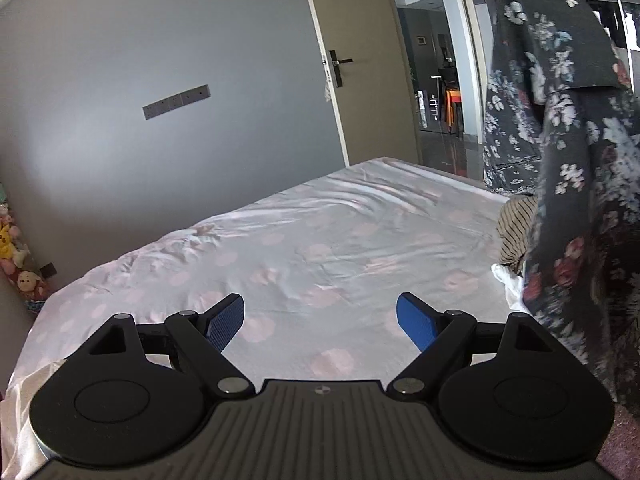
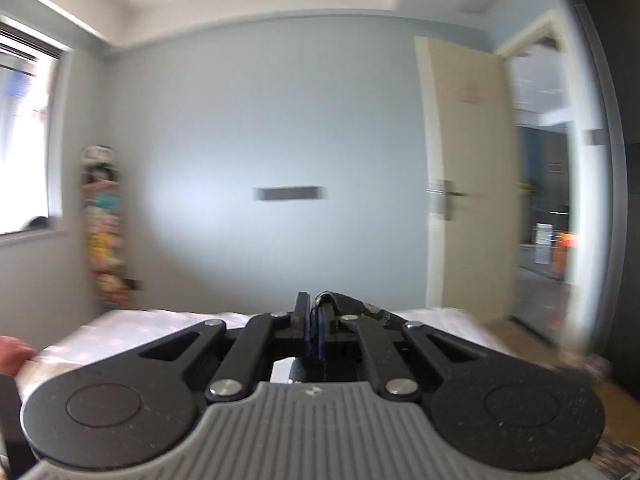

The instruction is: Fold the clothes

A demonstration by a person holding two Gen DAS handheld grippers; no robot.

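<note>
A dark floral garment (image 1: 568, 152) hangs in the air at the right of the left wrist view, reaching down past the bed's edge. My left gripper (image 1: 320, 322) is open above the bed (image 1: 304, 248), its blue pads apart with nothing between them. In the right wrist view my right gripper (image 2: 314, 322) is shut on a fold of the dark floral garment (image 2: 356, 308), which drapes over its right finger. That gripper is raised and points almost level at the wall.
A striped garment (image 1: 514, 236) and a white cloth (image 1: 508, 280) lie at the bed's right edge. Beyond the bed stand a grey wall with a socket strip (image 1: 176, 102), an open beige door (image 1: 356, 68) and a column of stuffed toys (image 2: 105, 228) by the window.
</note>
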